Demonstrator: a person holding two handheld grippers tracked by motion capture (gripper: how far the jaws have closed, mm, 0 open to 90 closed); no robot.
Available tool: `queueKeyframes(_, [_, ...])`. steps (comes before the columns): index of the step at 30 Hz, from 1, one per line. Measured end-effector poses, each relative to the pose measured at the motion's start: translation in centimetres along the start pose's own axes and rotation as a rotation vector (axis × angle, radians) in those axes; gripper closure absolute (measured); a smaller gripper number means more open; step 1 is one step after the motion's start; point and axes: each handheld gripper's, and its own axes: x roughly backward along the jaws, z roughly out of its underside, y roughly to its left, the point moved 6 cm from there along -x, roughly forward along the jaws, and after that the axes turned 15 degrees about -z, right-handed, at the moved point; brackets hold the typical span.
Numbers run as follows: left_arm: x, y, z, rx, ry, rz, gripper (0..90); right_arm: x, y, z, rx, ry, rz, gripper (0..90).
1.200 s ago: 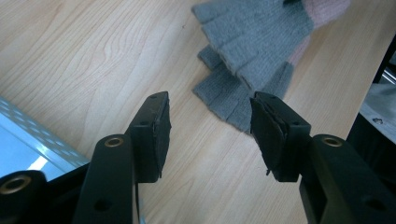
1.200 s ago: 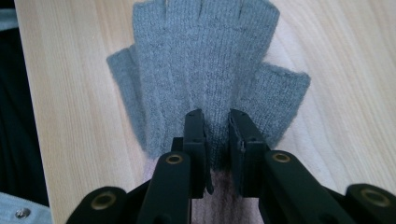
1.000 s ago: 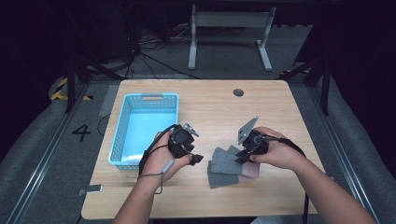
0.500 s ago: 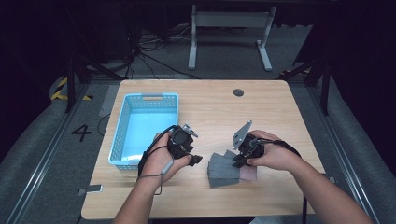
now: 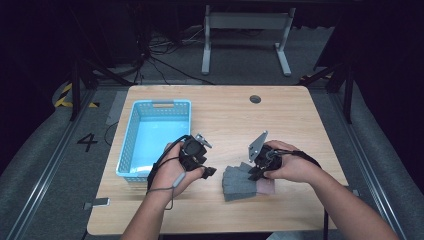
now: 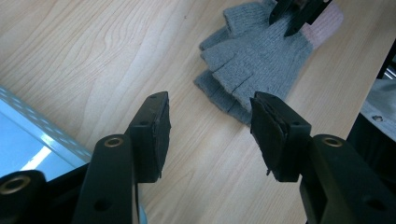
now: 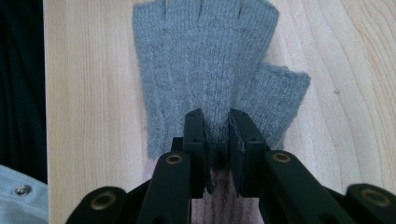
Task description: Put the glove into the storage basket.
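A pair of grey fingerless gloves (image 5: 236, 183) with a pink cuff (image 5: 268, 187) lies stacked on the wooden table (image 5: 280, 120), near its front edge. My right gripper (image 5: 253, 174) points down at the cuff end, its jaws pinched on a fold of the top glove (image 7: 210, 56). The right gripper (image 7: 217, 140) has knit fabric bunched between its pads. My left gripper (image 5: 209, 171) hovers left of the gloves, beside the basket. In the left gripper view the left gripper (image 6: 210, 130) is open over bare wood, with the gloves (image 6: 252, 51) just beyond its right jaw.
A light blue plastic basket (image 5: 150, 106) stands at the left of the table, its corner (image 6: 42, 133) close to my left jaw. A round cable hole (image 5: 255, 99) sits at the table's back. A metal stand (image 5: 245, 22) is on the floor beyond.
My right gripper has shifted slightly to the left over the gloves. The left gripper has stayed where it was.
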Motion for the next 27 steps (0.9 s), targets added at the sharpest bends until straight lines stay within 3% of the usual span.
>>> queueKeyframes(27, [-0.3,-0.1,0.0,-0.003,0.009,0.005,48.3,-1.1,-0.8,0.0,0.073,0.042,-0.028,81.4])
